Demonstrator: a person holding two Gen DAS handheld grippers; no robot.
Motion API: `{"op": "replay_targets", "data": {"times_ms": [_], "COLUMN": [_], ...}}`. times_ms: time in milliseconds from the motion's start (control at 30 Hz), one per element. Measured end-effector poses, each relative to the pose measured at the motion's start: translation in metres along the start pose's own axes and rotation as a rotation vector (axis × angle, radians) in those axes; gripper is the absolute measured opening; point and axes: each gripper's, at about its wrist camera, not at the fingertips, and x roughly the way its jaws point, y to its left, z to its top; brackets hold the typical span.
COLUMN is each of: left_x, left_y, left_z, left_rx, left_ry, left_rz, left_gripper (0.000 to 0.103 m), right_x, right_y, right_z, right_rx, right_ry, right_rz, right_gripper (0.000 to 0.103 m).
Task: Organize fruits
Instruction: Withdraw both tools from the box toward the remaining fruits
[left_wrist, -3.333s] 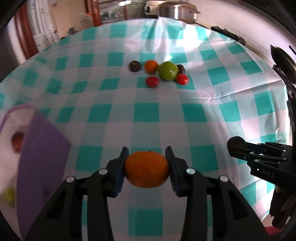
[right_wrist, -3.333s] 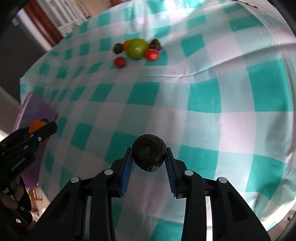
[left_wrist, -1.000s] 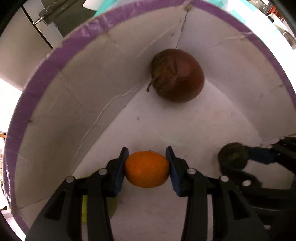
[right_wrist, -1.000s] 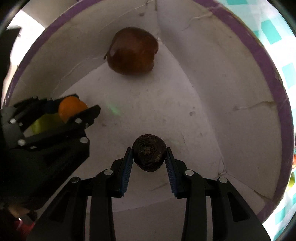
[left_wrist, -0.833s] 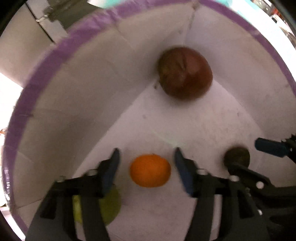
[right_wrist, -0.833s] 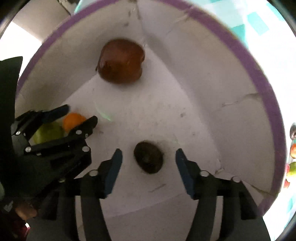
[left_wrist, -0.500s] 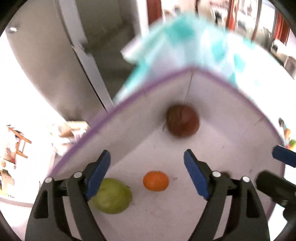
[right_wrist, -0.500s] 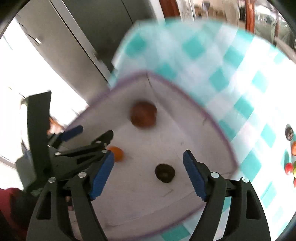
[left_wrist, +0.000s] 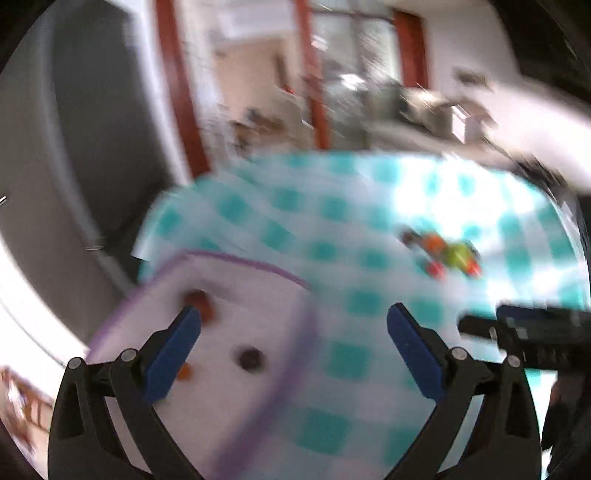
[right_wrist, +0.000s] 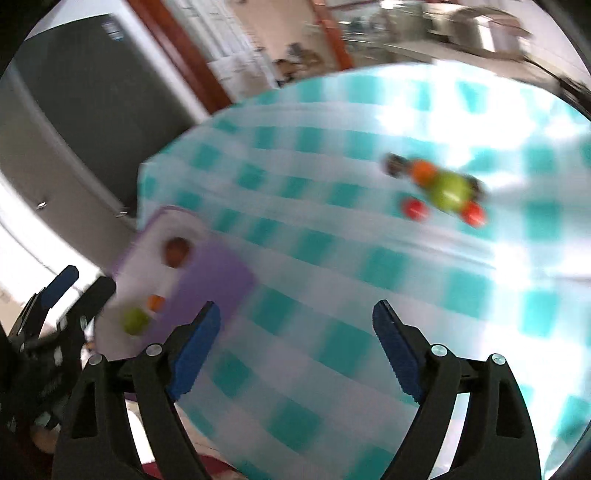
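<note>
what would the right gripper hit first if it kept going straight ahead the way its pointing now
Probably only the checked tablecloth: the open right gripper points at bare cloth, short of the fruit pile. Blur makes depth uncertain.

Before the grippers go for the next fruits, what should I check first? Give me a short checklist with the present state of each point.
1. Left gripper open and empty: ok.
2. Right gripper open and empty: ok.
3. Small orange fruit and dark round fruit lie inside the purple-rimmed white box: ok.
4. Fruit cluster is on the teal checked tablecloth: ok.
5. Sharp view for aiming: not ok, both views are blurred.
</note>
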Motion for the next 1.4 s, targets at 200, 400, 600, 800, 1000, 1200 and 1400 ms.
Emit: {"op": "replay_targets", "data": {"times_ms": [200,400,600,800,1000,1200,1400], "left_x": [0.012,0.025,0.035,0.058,0.096,0.148,0.208], "left_y": [-0.086,-0.144,-0.179,-0.188,-0.191,-0.187,-0.180], "left_z": [-0.025,-0.038,-0.045,-0.042,-0.033,-0.025,-0.021], "left_rx": [0.173,0.281,0.379,0.388,0.401,0.393,0.306], "left_ry": [0.135,0.189,0.231,0.280,0.330,0.399,0.438], "left_rz": [-0.106,-0.169,-0.198,-0.211,-0.235,-0.258,-0.279], "left_gripper": [0.101,0.101,0.101,0.101,0.101,0.101,0.101], "right_x": [-0.018,-0.024,-0.022,-0.006,0.016,0.044,0.066], "right_y": [-0.070,-0.116,-0.143,-0.152,-0.163,-0.162,-0.163], "right_z": [-0.048,-0.075,-0.088,-0.086,-0.073,-0.052,-0.032], "right_rx": [0.055,0.108,0.166,0.163,0.188,0.162,0.107], "right_ry": [0.042,0.080,0.112,0.151,0.177,0.164,0.070], "right_rz": [-0.125,-0.190,-0.216,-0.230,-0.258,-0.317,-0.450], "right_gripper": [0.083,0.083,0.083,0.083,0.083,0.083,0.082]}}
